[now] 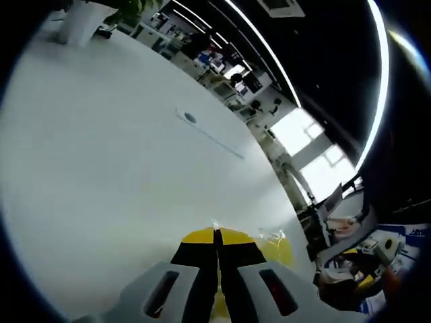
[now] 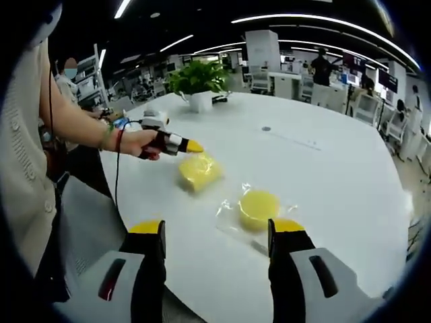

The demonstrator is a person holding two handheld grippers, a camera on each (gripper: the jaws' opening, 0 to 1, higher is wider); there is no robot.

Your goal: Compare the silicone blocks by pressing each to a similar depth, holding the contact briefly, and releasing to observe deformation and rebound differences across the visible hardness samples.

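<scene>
Left gripper (image 2: 193, 145), jaws pressed together, pokes the squishy-looking yellow block (image 2: 199, 171). Right gripper (image 2: 217, 237) hangs spread near the bagged round block (image 2: 258, 206), probably slippery; press top-center.

Place: open-plan office | Signs: rows of desks with monitors (image 2: 367, 77), ceiling light strips (image 2: 316, 19) (long, curved), potted plant (image 2: 196, 77) on white tabletop (image 2: 337, 168)
</scene>
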